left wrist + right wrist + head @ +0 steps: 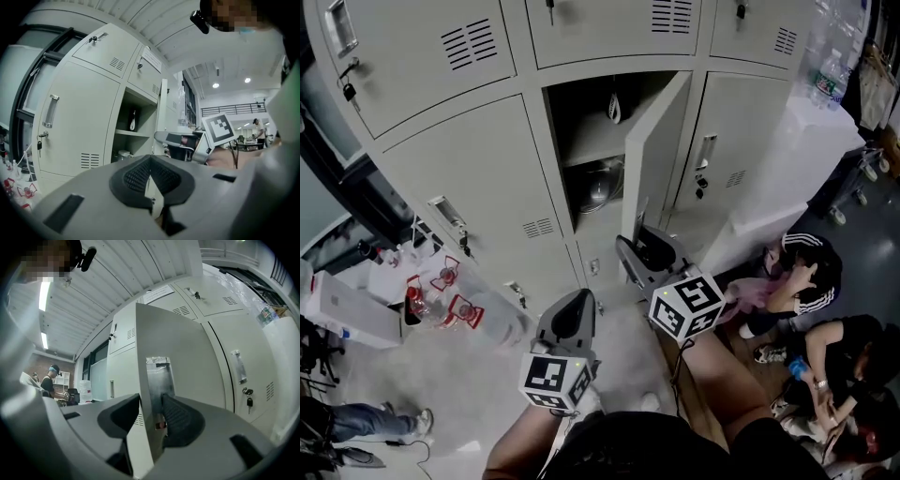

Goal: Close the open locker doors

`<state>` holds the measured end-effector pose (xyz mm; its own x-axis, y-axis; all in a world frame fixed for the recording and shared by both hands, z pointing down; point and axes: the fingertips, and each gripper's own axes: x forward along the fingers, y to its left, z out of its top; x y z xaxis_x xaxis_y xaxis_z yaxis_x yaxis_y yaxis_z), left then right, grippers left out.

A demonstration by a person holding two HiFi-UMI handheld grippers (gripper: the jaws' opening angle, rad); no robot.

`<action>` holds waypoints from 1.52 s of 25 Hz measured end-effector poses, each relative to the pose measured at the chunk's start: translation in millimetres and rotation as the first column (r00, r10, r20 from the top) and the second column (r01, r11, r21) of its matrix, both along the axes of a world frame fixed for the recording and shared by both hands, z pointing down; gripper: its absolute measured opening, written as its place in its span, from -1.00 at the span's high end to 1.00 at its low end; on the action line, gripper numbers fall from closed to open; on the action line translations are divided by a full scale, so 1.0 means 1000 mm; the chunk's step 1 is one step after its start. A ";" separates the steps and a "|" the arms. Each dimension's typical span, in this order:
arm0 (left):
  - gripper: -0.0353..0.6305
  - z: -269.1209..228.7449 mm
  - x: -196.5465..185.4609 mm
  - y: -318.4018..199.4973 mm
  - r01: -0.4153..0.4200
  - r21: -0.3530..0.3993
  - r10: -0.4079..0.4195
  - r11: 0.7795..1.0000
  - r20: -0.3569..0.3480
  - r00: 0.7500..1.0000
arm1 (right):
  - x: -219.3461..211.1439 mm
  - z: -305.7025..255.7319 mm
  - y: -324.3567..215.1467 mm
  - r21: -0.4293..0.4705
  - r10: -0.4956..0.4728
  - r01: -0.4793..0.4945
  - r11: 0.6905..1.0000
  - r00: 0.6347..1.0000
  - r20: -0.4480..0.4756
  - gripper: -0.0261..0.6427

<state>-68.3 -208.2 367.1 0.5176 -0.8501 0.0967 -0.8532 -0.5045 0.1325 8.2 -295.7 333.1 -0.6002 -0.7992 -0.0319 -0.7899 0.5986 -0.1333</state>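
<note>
Item: locker door (657, 150), pale grey metal, one leaf.
- Location: middle column of the locker bank (469, 173), hinged on its right side and swung well out from the front. The compartment (581, 108) behind it is exposed, with a shelf (592, 141) and a metal bowl (600, 187) below.
- Look: plain flat panel. The inner face carries a grey latch plate (158, 376) near the free edge.
- Progress: this is the only door seen open, and every neighbouring door in view is closed. Closing looks barely begun; the whole swing shut remains.
- Right claw (151, 414): spread wide astride the door's free edge, one pad on each side, not pinching it.
- Left claw (151, 174): pressed together, empty, held back from the lockers.
</note>
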 end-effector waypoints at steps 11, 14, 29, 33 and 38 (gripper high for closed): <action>0.88 0.005 -0.032 -0.018 0.016 -0.007 -0.016 1.000 -0.001 1.000 | -0.037 -0.001 -0.030 0.000 -0.003 0.003 1.000 1.000 0.022 0.44; 0.88 0.008 -0.041 -0.025 0.019 -0.011 -0.018 1.000 0.006 1.000 | -0.046 -0.001 -0.041 0.002 -0.006 0.006 1.000 1.000 0.027 0.44; 0.88 0.016 -0.072 -0.062 0.028 -0.023 -0.027 0.999 0.031 0.999 | -0.084 -0.002 -0.096 0.022 -0.030 0.030 0.999 0.999 0.012 0.39; 0.88 0.018 -0.076 -0.070 0.027 -0.030 -0.026 0.999 0.031 0.999 | -0.089 -0.001 -0.110 0.023 -0.031 0.031 0.999 0.999 0.005 0.39; 0.88 0.019 -0.081 -0.078 0.030 -0.030 -0.029 0.999 0.035 0.999 | -0.093 -0.001 -0.122 0.024 -0.029 0.029 0.999 1.000 0.003 0.39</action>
<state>-149.3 -286.3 385.7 0.4882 -0.8614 0.1399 -0.8720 -0.4751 0.1176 -84.8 -417.5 332.2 -0.6231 -0.7804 -0.0527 -0.7718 0.6243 -0.1209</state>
